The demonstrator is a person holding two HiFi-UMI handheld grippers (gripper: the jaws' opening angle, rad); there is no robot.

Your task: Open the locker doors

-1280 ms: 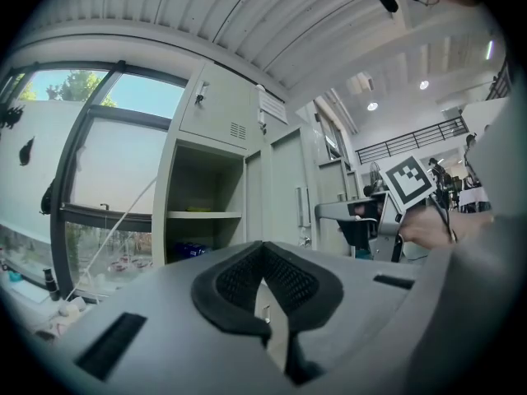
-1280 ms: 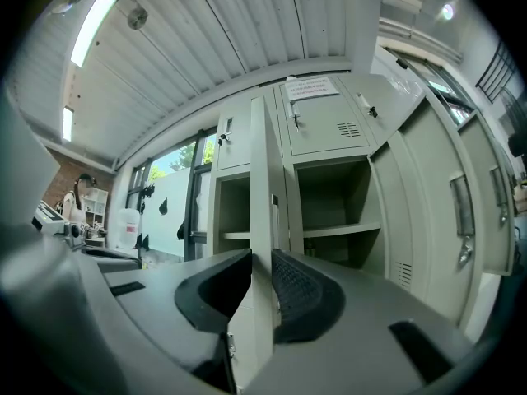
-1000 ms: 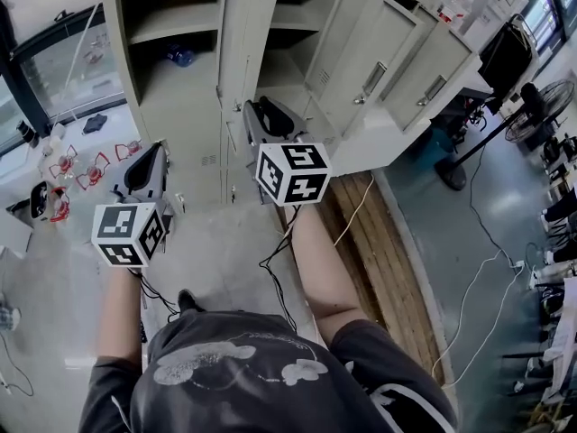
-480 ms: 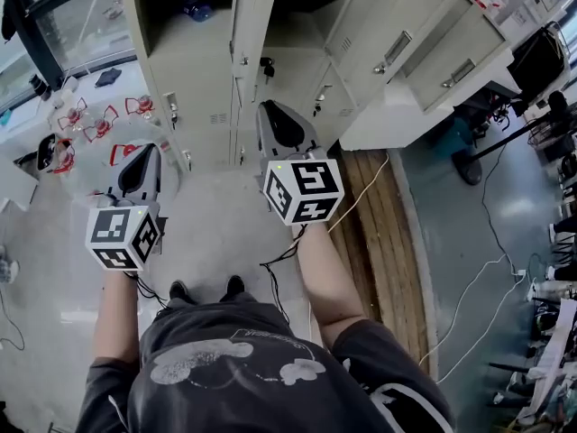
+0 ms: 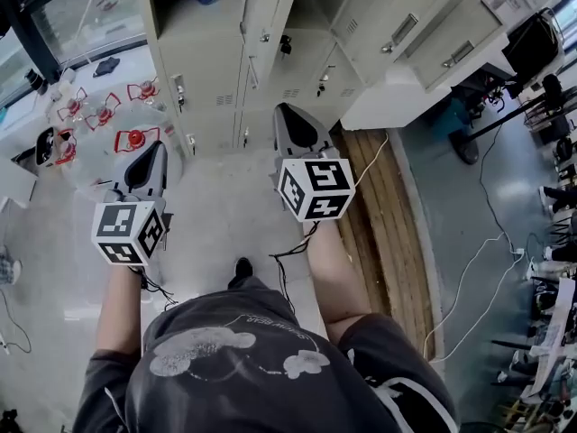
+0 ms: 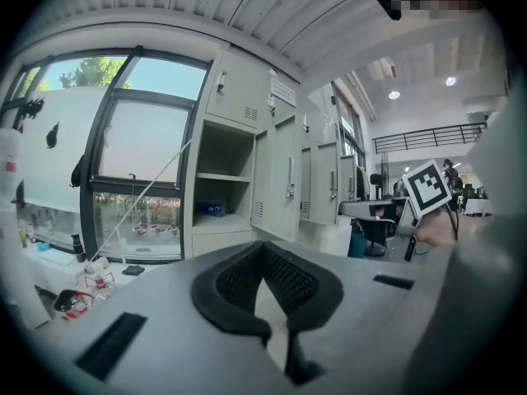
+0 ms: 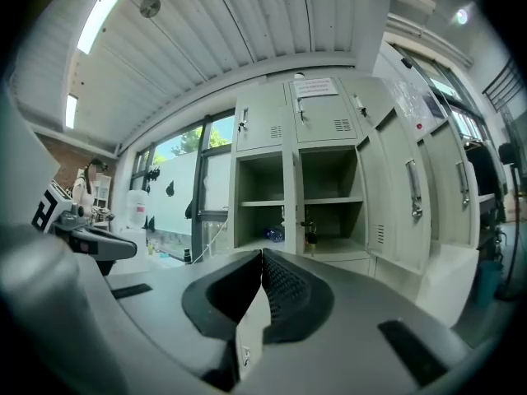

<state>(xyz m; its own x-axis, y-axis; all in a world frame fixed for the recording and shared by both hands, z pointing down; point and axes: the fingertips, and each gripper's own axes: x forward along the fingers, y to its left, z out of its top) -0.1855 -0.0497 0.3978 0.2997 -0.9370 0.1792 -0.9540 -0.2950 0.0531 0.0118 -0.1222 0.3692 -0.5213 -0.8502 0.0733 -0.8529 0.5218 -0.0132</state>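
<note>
Moved since before: both grippers have come back from the lockers and sunk a little. The lockers now sit higher up in the head view.
Left gripper (image 5: 153, 156): held out on the person's left, over the floor (image 5: 216, 233), well apart from the lockers.
Left jaws: the tips are pressed together, with nothing between them.
Right gripper (image 5: 290, 120): held out in front, a bit nearer the lockers than the left one, but not touching them.
Right jaws: they have just been closing. The tips now meet, with nothing between them.
Lockers (image 5: 207, 61): pale grey, standing in a row straight ahead of both grippers.
Open door (image 5: 266, 16): it sticks out toward the person, between two open boxes that sit side by side.
Shut doors (image 5: 403, 27): further right in the row, each with a handle.
Blue thing (image 7: 274, 234): it lies on the shelf in the left open box.
Small dark thing (image 7: 310, 235): it hangs at the front of the right open box. It is too small to tell what it is.
Red things (image 5: 135, 138): they lie on a round see-through table (image 5: 86, 165) just beside the left gripper.
Wood boards (image 5: 383, 233): flat on the floor, to the right of the right gripper.
</note>
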